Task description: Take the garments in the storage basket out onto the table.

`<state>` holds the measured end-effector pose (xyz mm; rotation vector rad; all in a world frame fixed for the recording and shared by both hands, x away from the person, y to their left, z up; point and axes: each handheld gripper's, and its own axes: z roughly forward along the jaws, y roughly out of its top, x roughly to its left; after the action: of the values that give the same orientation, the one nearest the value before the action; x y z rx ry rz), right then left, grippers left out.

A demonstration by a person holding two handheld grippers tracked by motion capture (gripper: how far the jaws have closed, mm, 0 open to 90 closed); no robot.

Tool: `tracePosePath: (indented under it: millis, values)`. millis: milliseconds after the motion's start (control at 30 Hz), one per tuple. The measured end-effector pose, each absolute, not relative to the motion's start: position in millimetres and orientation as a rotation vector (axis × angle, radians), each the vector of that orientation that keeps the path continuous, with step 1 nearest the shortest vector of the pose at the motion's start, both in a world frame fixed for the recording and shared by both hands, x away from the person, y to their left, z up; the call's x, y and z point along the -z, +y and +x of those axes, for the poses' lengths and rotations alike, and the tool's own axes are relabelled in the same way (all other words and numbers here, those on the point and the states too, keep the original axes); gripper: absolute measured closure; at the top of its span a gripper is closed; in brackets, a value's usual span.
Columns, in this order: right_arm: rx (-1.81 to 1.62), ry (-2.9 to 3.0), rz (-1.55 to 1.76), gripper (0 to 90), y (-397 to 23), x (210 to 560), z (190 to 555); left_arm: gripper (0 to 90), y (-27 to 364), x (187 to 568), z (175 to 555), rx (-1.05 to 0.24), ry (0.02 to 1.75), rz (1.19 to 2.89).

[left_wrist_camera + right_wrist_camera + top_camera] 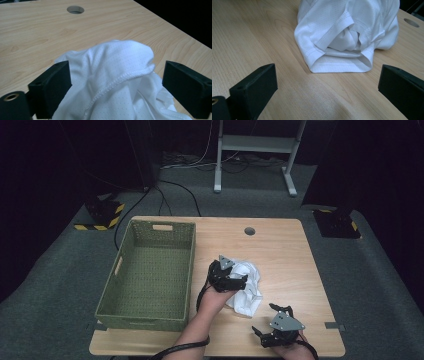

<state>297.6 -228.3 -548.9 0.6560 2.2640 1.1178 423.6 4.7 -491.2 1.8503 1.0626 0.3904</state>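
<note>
White garment (pixel 248 287) lies bunched on the tabletop (pixel 280 245), at 3 o'clock of the green basket (pixel 150 275). Left claw (pixel 115 82) straddles it, jaws spread, gripping nothing; right claw (pixel 325 85) stands open at 5 o'clock. Risk: closing on one loose fold lets the remainder trail and snag the basket rim.

In the high view the left tool (pixel 239 281) covers the white cloth's (pixel 250 287) edge toward 9 o'clock, and the folds there are too small to read. In the left gripper view the cloth (pixel 117 75) runs off the bottom edge and hides the bench (pixel 37 37) beneath it. The right tool (pixel 270 330) sits at 6 o'clock, its hand (pixel 292 351) cut by the frame. The green basket's (pixel 150 270) near wall hides part of its floor.
</note>
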Motion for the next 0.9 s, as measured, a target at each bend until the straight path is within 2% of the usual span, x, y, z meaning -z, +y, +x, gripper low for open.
tracePosePath:
  millis: [233,567,900]
  values:
    - [-1.118,2.263,0.656,1.7,-228,549,298,1.9,9,478,423,-0.383,1.030,1.823]
    - [-1.116,2.265,0.656,1.7,-228,549,298,1.7,13,463,422,-0.402,1.006,1.811]
    - [-1.116,2.264,0.657,1.7,-228,549,298,1.7,15,464,414,-0.409,0.985,1.803]
